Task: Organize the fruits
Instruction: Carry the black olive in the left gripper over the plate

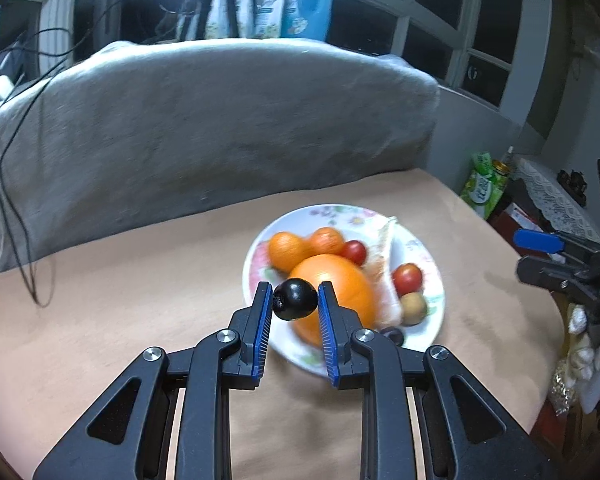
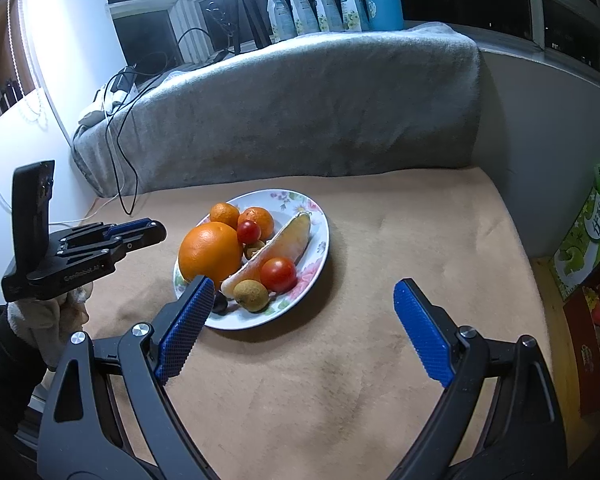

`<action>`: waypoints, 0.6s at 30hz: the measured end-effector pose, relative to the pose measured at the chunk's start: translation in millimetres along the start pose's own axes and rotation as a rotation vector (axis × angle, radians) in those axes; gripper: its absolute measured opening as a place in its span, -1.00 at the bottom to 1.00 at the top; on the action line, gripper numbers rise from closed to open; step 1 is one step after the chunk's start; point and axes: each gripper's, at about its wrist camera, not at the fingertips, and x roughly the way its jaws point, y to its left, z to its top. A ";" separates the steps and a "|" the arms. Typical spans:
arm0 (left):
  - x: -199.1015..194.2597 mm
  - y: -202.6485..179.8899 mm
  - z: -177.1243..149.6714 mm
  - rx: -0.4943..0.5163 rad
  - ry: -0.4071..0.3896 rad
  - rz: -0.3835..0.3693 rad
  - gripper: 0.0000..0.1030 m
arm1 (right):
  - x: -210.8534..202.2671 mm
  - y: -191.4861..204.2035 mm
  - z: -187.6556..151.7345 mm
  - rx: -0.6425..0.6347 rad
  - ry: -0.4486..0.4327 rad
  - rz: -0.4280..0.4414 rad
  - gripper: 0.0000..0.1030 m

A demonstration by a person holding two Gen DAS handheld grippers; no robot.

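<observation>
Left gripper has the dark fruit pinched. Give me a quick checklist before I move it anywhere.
1. Left gripper shut on dark fruit: ok.
2. Fruit clear of the plate: ok in the left wrist view.
3. Right gripper open, holding nothing: ok.
4. Right gripper apart from the left: ok.
5. Big orange and tomatoes settled on plate: ok.
6. Drop-off spot for the fruit: cannot tell.

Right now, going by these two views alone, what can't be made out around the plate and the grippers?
- Left gripper tips and the black fruit they clamp: in the right wrist view only its side shows, the fruit hidden.
- Dark fruit on the plate: half covered by the right gripper finger in the right wrist view.
- Plate contents in the left wrist view: blurred.
- Right gripper in the left wrist view: cut off by the right edge.
</observation>
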 end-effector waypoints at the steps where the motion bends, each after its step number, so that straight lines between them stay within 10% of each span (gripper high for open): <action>1: 1.1 -4.4 1.4 0.005 0.000 -0.009 -0.58 | -0.2 -0.4 -0.6 0.001 0.000 -0.002 0.81; 18: 13.3 -41.3 11.3 0.038 -0.009 -0.054 -0.40 | -3.1 14.3 -5.9 -0.063 -0.009 -0.080 0.81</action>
